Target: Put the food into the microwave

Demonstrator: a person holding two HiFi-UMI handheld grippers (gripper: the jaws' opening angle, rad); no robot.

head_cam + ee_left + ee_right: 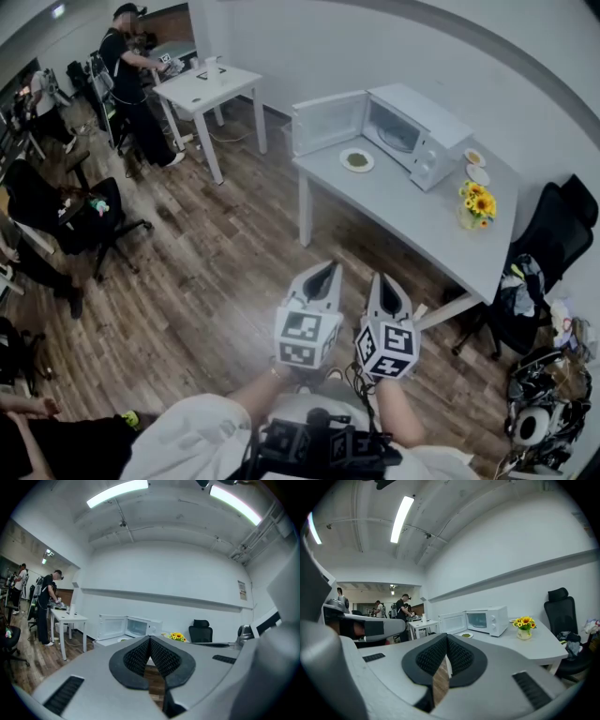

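My left gripper (323, 272) and right gripper (385, 283) are grey, with black-and-white patterned cubes (305, 339). The microwave (417, 131) is white; beside it green food (357, 160) lies on a white plate (344, 155), near yellow sunflowers (479, 202)

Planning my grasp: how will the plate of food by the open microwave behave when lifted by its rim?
The plate looks flat and rigid, so it probably won't flex, though it may break if dropped. Its smooth white rim could slip in a pinch. The green food lies loose, so tilting might spill it.

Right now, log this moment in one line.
left gripper: shut, empty | right gripper: shut, empty | microwave: door open | plate of food: on table
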